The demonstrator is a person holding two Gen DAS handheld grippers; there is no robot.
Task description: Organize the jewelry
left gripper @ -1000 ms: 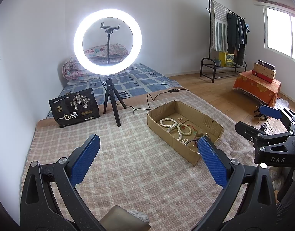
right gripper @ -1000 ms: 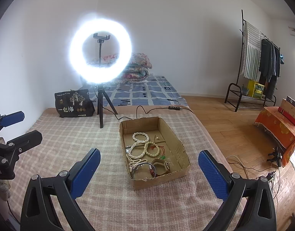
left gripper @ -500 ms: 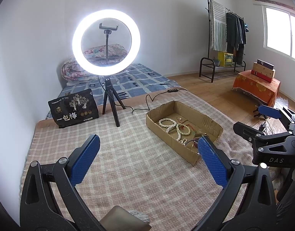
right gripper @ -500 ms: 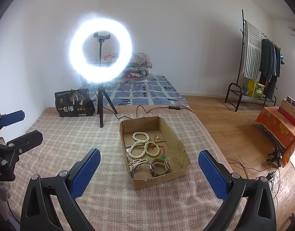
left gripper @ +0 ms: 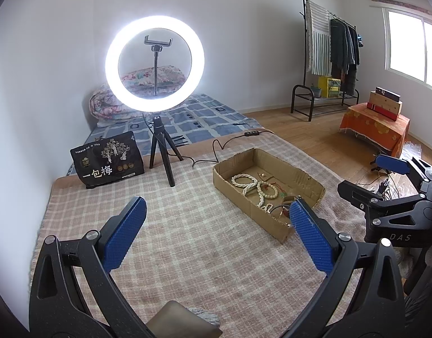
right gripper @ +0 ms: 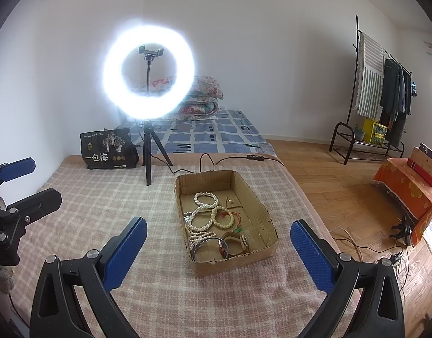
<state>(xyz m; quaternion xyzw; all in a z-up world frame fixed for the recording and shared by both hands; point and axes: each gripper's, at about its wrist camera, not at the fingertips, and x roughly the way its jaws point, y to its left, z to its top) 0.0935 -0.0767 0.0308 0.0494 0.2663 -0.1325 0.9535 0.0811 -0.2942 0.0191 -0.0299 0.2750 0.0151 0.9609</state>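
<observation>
Cardboard forms the shallow box (right gripper: 268, 235) on the checked blanket (right gripper: 83, 197) of the bed, and all the jewelry in view lies inside it: a long pale bead necklace (right gripper: 200, 217), a bead bracelet (right gripper: 223, 217), a metal bangle (right gripper: 207, 245) and what looks like a watch (right gripper: 238, 243), loosely heaped and partly overlapping; the left gripper (left gripper: 217, 229) and right gripper (right gripper: 218, 248) both hover short of the box, spread wide, holding nothing. That fits either pieces gathered in already or pieces waiting to be sorted; any pick would need a narrow pinch on one strand. Readable writing: "一包梅" on the black bag (left gripper: 107, 160); "DAS" on the right gripper's body.
</observation>
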